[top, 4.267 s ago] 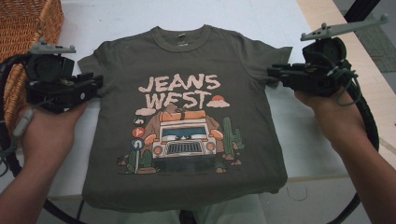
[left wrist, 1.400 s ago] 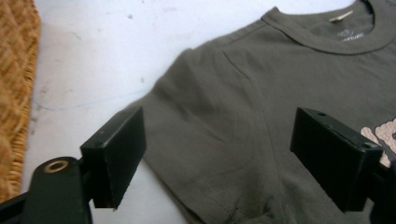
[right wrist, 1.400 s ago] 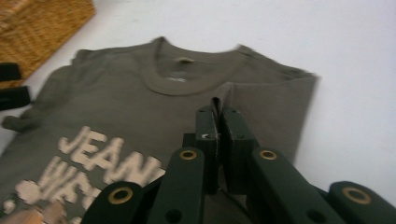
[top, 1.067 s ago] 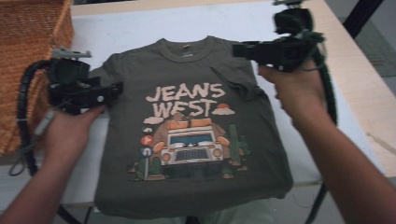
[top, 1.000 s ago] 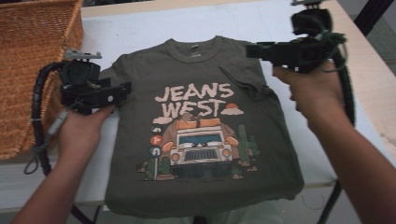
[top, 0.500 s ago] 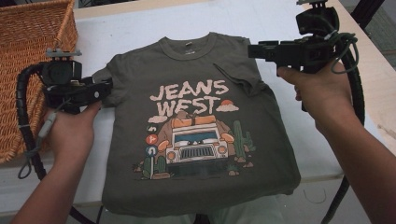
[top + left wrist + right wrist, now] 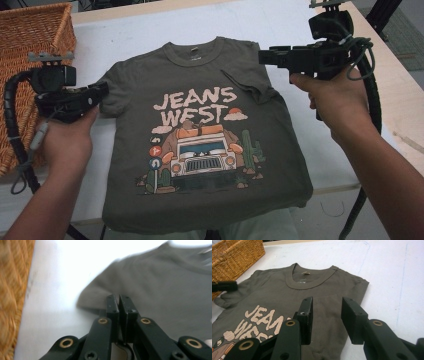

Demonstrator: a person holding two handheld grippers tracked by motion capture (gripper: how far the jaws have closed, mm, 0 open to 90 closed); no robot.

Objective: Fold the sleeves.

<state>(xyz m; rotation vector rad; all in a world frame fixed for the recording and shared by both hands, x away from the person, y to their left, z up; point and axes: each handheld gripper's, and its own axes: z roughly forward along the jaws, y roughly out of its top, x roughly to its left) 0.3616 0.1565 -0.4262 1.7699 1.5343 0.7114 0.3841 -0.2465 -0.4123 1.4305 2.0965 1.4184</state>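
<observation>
An olive-grey T-shirt (image 7: 200, 80) printed "JEANS WEST" lies flat, print up, on the white table (image 7: 300, 25). Its right sleeve (image 7: 250, 85) is folded in over the chest. At the shirt's left sleeve (image 7: 117, 87) my left gripper (image 7: 104, 91) has just been closing. In the left gripper view (image 7: 118, 301) its jaws stand pressed together on the sleeve's hem (image 7: 95, 297). My right gripper (image 7: 265, 56) hovers open over the folded sleeve. In the right gripper view (image 7: 327, 306) its jaws stand apart with nothing between them and the shirt (image 7: 274, 295) below.
A wicker basket (image 7: 30, 30) stands at the table's far left, close behind my left hand, and in the right gripper view (image 7: 234, 252) it sits top left. The shirt's bottom hem hangs over the table's near edge. White table shows right of the shirt.
Since the oldest frame the right sleeve has been folded in over the chest. In the last half second my left gripper's jaws have closed at the left sleeve. The right gripper has barely moved.
</observation>
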